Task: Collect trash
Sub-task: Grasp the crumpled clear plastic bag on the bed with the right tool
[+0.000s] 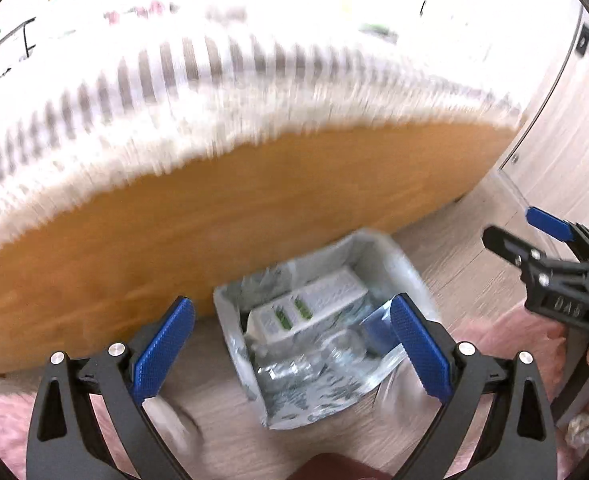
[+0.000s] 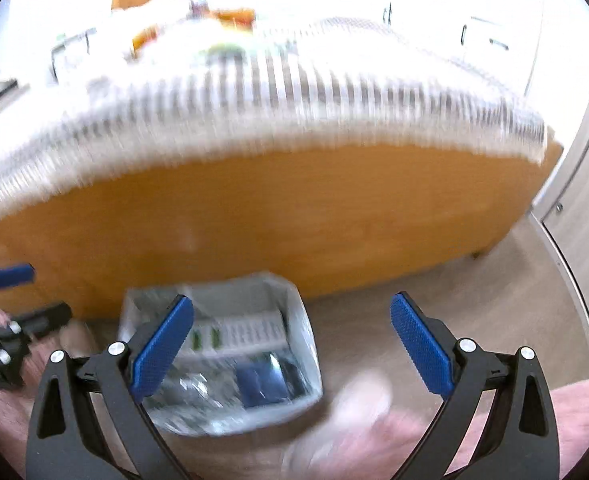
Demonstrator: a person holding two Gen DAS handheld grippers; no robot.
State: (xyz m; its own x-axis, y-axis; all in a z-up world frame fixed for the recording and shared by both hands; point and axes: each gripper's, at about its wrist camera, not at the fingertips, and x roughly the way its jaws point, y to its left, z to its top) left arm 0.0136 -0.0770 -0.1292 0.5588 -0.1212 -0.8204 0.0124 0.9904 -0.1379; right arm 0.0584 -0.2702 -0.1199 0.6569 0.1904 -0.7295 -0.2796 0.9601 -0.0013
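Note:
A small bin (image 1: 230, 344) with a clear plastic liner stands on the floor against the wooden bed side. Inside lie a white carton with green marks (image 1: 314, 304), crushed clear plastic bottles (image 1: 314, 368) and a blue packet (image 2: 260, 384). My left gripper (image 1: 292, 344) hangs open right above the bin, nothing between its blue pads. My right gripper (image 2: 292, 344) is also open and empty, above the bin's (image 2: 308, 352) right side; the carton (image 2: 238, 334) shows beside its left finger. The right gripper (image 1: 534, 240) appears at the right of the left wrist view, jaws apart.
The wooden bed frame (image 1: 254, 208) with a fringed striped blanket (image 1: 174, 80) fills the background. A pink rug (image 2: 574, 412) lies near me, a wardrobe (image 1: 566, 140) stands right. Blurred whitish shapes (image 1: 174, 424) (image 2: 358, 400) lie on the floor; crumpled material (image 1: 586, 432) sits at the lower right.

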